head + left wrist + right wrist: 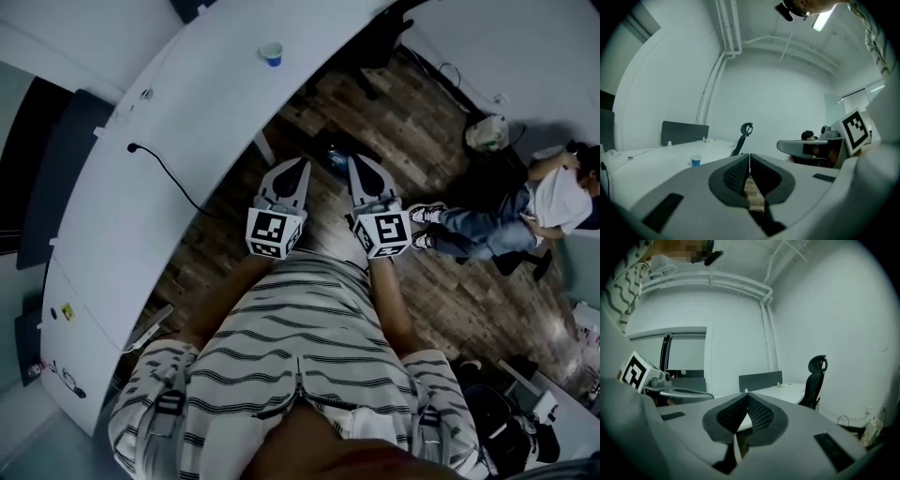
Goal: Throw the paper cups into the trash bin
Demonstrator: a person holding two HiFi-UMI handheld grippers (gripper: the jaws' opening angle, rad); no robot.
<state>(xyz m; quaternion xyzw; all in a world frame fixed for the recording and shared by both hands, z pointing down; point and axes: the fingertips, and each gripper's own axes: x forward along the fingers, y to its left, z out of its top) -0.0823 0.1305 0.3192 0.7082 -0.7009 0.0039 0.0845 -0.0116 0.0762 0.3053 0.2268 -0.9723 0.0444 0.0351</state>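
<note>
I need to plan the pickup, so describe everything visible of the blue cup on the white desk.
The cup is small, blue outside with a pale rim and inside, and looks like paper. It stands upright, mouth up, on the curved white desk, toward the edge nearest the wooden floor. Only the desk top touches it; its contents cannot be seen.

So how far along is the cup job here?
Done: nothing; the blue paper cup stands on the white desk. In hand: nothing; left tool and right tool are shut, empty. Left: pick it up, bin it; no bin clearly visible.
</note>
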